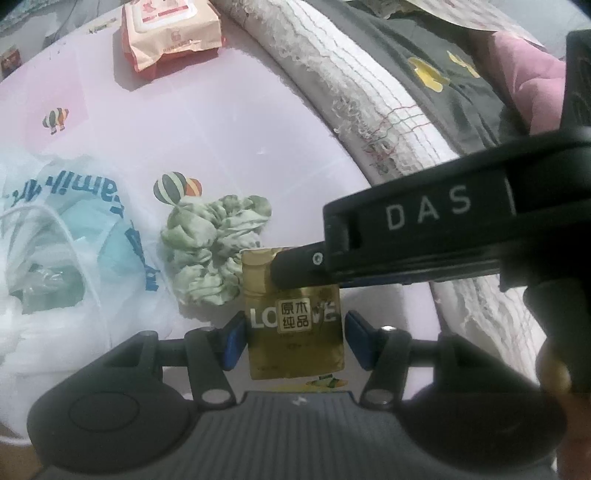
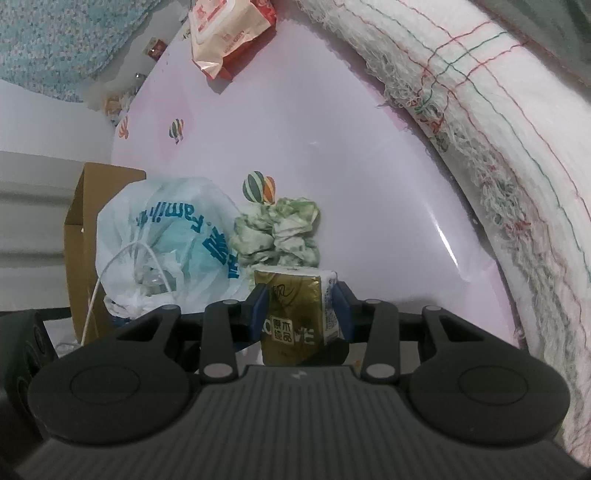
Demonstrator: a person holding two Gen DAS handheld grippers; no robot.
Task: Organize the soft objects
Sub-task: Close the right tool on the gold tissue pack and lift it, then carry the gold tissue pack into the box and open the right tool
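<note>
In the left wrist view, a gold tissue pack [image 1: 293,317] is seen between the blue pads of the left claw [image 1: 293,334]; the left pad touches the pack's edge while a narrow gap shows at the right pad, so a firm pinch by this claw cannot be told. The pack's long axis runs straight away from the camera, its printed face turned up, and its far end is gripped by the tip of the right claw [image 1: 295,271], which enters from the right. Just beyond the pack, a green scrunchie [image 1: 212,249] lies on a pale pink surface [image 1: 229,118] printed with striped balloons, with a white plastic bag [image 1: 70,240] to the left and a wet-wipe pack [image 1: 171,33] at the far end. A fringed white blanket [image 1: 373,92] borders the surface on the right. In the right wrist view, the same gold tissue pack [image 2: 295,314] is pinched between the blue pads of the right claw [image 2: 301,308], standing lengthwise along the fingers with one white side panel turned to the right. Behind it, the green scrunchie [image 2: 280,232] and the white plastic bag [image 2: 170,240] are seen, and a cardboard box [image 2: 83,240] stands at the left edge.
</note>
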